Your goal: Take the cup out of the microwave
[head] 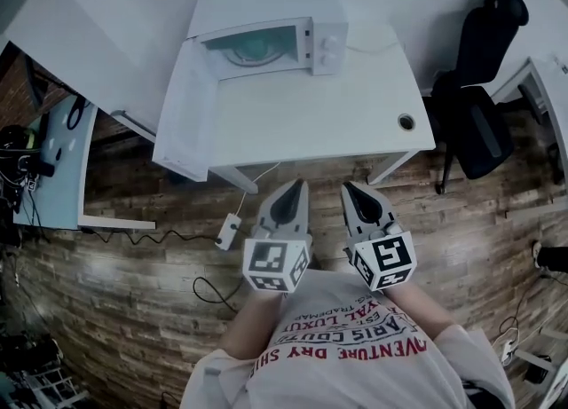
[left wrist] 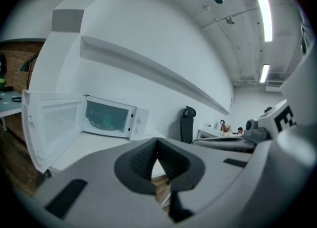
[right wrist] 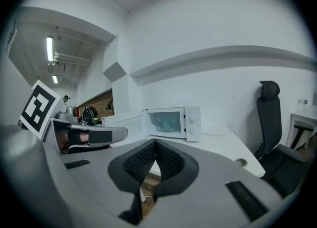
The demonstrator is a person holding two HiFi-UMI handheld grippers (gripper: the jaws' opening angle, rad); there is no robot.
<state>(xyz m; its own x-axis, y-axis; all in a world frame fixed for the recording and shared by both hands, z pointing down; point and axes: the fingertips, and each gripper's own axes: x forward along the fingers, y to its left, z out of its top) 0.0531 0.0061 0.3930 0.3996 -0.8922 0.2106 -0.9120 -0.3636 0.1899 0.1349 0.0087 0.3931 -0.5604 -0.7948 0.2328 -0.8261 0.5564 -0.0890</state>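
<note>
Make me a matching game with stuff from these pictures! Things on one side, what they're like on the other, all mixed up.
Things:
1. microwave door
2. chair
3. left gripper
4. table

Clues:
A. black
B. shut
C. under the microwave
D. open

Pairs: 1-D, 2-A, 3-B, 4-C

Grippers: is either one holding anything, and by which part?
Nothing is held. The left gripper and the right gripper are both shut and empty, short of the table.
</note>
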